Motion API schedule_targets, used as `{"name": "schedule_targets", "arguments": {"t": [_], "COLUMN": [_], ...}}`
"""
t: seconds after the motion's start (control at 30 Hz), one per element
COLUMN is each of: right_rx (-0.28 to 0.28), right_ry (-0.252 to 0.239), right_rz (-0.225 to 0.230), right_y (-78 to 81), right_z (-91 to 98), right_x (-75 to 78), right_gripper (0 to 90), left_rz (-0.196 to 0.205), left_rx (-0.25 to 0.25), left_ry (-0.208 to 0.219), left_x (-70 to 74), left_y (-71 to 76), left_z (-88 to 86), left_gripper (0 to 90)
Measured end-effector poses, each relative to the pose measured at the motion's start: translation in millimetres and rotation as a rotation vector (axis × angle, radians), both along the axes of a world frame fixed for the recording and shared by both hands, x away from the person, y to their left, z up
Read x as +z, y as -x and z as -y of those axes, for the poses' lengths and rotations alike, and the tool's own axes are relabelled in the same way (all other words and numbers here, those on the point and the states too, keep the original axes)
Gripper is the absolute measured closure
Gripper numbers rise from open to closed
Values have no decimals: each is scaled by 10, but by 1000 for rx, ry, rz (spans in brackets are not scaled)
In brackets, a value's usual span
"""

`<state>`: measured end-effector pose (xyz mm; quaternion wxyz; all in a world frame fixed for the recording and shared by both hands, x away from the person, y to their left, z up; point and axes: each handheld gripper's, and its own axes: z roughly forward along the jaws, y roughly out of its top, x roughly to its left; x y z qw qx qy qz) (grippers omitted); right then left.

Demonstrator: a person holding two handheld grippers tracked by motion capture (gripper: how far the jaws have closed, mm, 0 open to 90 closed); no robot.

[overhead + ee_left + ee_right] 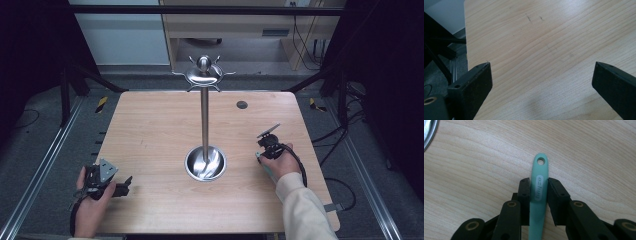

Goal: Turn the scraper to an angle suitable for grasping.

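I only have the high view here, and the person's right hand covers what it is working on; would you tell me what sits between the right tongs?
Observer: A teal handle lying flat on the table, with the right tongs closed against its two sides.
Operator: Thank you. Which end of it points away from the hand?
Observer: The end with a round hanging hole, which sits just past the tips.
Operator: And how do the left tongs stand?
Observer: The left tongs are wide open over the table, with nothing between them.
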<state>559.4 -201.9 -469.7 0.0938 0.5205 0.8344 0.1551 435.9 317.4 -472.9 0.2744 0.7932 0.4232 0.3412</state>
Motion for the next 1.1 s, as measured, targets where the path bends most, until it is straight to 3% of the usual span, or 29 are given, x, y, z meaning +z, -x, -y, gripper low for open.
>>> {"name": "schedule_targets", "arguments": {"t": [0.3,0.5,0.93,1.1], "right_rx": [-5,5,34,47], "right_ry": [-9,-16,-59,-91], "right_rz": [19,50,157,233], "right_y": [18,55,144,174], "right_z": [9,23,3,-8], "right_x": [2,98,630,937], "right_gripper": [742,744,745,745], "left_rz": [1,-1,-3,-4], "left_rx": [0,-1,-1,2], "left_ry": [0,-1,2,6], "left_x": [-3,-4,-9,-8], "left_y": [-2,-1,1,3], "left_z": [2,4,0,-16], "left_gripper": [27,27,27,27]}}
